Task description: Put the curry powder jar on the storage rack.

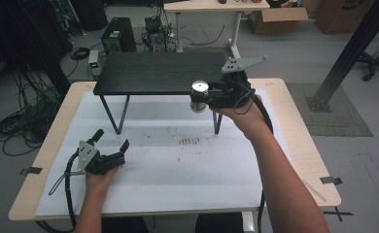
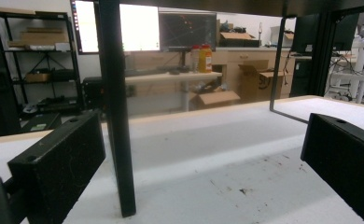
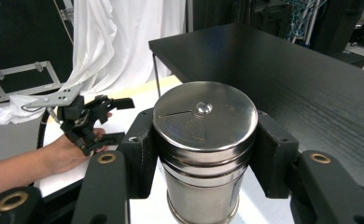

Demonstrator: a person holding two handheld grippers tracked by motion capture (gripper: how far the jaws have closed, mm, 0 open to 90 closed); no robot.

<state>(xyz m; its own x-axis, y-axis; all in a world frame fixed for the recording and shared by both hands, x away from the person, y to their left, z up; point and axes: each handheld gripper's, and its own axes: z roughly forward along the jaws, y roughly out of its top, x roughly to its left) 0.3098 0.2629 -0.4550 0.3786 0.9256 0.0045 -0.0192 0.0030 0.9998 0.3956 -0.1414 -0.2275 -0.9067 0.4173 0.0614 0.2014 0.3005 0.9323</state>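
A shiny steel cylinder point(image 1: 198, 95) with a flat lid hangs in the air just in front of the black raised shelf point(image 1: 163, 72), at its front right edge. My right gripper point(image 1: 208, 96) is shut on the cylinder point(image 3: 203, 149), its black pads point(image 3: 140, 151) pressed to both sides. My left gripper point(image 1: 111, 140) rests low on the white sheet at the front left, open, with nothing between its jaws. In the left gripper view one black shelf leg point(image 2: 117, 116) stands between the wide-apart pads point(image 2: 63, 158). In the right gripper view the left gripper point(image 3: 105, 119) appears farther off.
The white sheet point(image 1: 178, 165) covers most of the light wooden table point(image 1: 299, 145) and has dark smudges point(image 1: 189, 141) near its middle. The shelf's thin black legs point(image 1: 112, 114) stand on it. Cables, a computer tower and cardboard boxes lie on the floor beyond.
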